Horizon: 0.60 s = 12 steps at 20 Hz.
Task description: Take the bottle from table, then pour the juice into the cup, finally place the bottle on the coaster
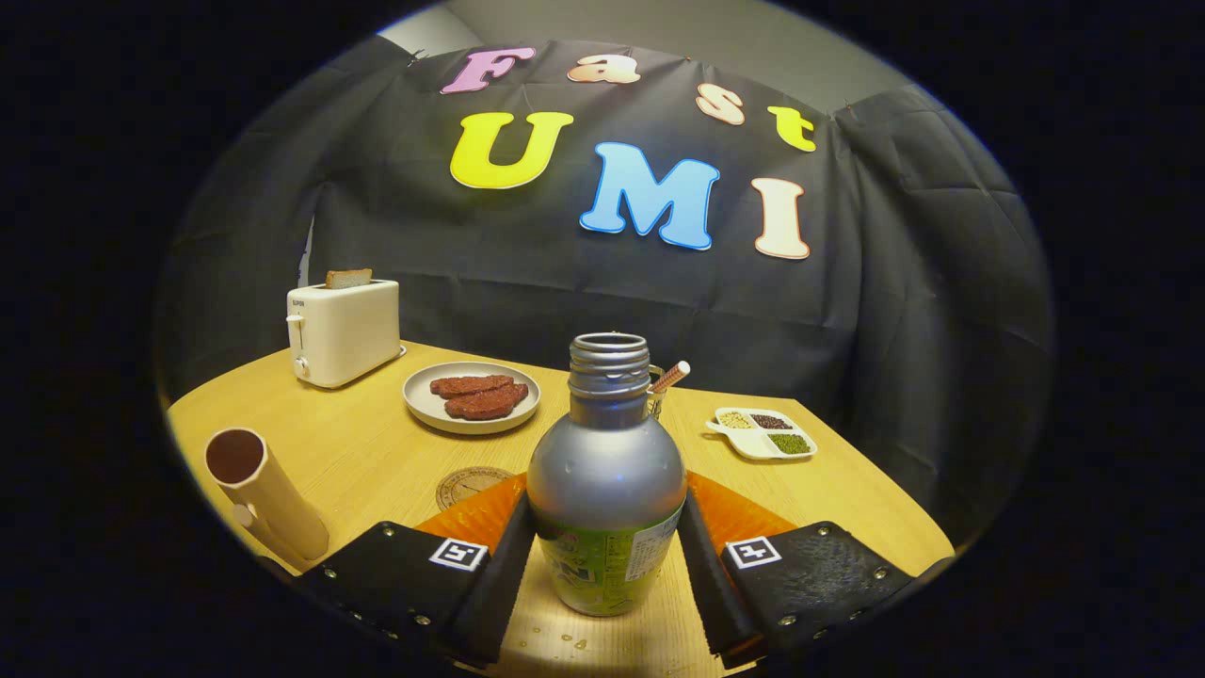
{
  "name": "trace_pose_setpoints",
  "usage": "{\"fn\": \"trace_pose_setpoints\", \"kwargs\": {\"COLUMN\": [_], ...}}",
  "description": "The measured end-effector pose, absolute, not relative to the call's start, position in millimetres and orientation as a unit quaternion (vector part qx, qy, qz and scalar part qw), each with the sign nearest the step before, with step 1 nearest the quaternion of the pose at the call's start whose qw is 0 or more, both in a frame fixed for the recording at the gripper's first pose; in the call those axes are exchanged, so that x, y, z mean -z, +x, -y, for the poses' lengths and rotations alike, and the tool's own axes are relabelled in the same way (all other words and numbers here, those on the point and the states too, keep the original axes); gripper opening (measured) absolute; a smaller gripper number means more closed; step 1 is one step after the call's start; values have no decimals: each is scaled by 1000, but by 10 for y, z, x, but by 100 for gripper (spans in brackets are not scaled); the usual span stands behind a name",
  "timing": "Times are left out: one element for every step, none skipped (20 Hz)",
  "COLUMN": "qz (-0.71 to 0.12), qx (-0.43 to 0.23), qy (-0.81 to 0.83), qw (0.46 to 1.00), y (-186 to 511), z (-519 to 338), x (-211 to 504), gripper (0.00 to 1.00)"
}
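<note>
Between our fingers [607, 565] we are pinching the bottle [606, 490], standing upright near the table's [377, 452] front edge. Beyond-left, the coaster [468, 484] is lying clear; the cup [264, 494] is sitting at the left edge.

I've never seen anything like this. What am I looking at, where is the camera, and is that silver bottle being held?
The camera rides on a hand-held gripper and looks forward along its two fingers, the dark pieces at the bottom. They press on both sides of an uncapped silver bottle, so it is gripped. On the wooden table are a cup beside the fingers, a round coaster just beyond them, and farther back a plate of meat slices, a toaster holding bread and a divided dish of grains.
</note>
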<state>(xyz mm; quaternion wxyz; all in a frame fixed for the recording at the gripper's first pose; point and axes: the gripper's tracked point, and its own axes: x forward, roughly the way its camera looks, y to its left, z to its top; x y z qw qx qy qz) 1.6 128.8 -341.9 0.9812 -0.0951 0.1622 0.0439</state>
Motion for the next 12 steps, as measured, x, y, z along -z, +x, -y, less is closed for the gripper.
{"fn": "trace_pose_setpoints", "kwargs": {"qz": [-161, -160, -154, -149, -146, -143, -141, -137, -137, -136, -134, -130], "qx": [-48, -54, -64, -73, -84, -95, -100, -104, -108, -113, -121, -126], "qy": [-109, -126, -145, -167, -190, -211, -228, -243, -261, -279, -295, -312], "qw": [980, 978, 975, 972, 967, 962, 958, 954, 950, 944, 938, 933], "y": [15, 7, -14, -29, -45, -50, -63, -69, -81, -90, -105, -111], "z": [-1350, -1407, -1486, -1550, -1621, -1691, -1745, -1804, -1886, -1960, -2043, -2111], "x": [3349, 3262, 3168, 3070, 3003, 2937, 2877, 2816, 2786, 2765, 2755, 2732], "gripper": [77, 77, 77, 77, 77, 77, 77, 77, 78, 77, 77, 78]}}
